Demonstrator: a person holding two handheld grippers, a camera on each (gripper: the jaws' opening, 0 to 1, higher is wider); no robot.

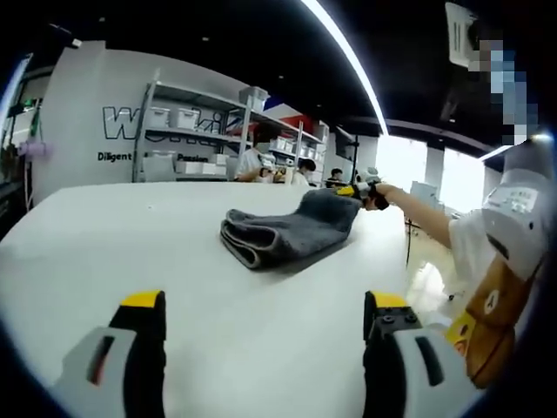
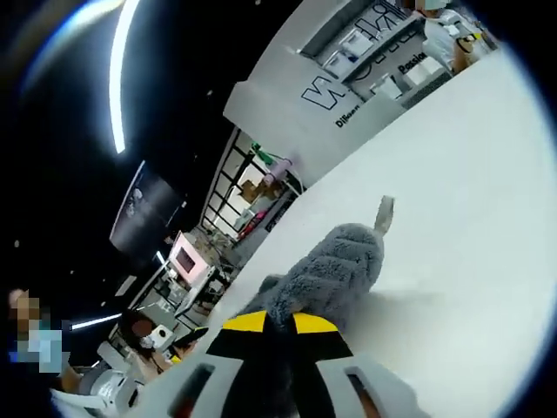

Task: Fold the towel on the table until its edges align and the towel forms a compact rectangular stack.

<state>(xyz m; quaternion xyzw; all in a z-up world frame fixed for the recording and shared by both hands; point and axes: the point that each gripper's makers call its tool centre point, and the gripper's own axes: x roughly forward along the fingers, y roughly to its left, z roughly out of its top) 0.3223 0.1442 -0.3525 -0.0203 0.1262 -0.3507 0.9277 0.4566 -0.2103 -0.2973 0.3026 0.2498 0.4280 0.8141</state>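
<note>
Here, right claw (image 2: 271, 324) clamping towel (image 2: 335, 270)

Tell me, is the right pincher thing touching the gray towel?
Touching. In the right gripper view, the right gripper has its yellow-tipped jaws closed on the fluffy gray towel, with towel fabric pinched between them.

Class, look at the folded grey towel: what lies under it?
The grey towel rests on the white table; its folded layers hide the surface directly beneath. The right hand-held gripper is shut on one end.
</note>
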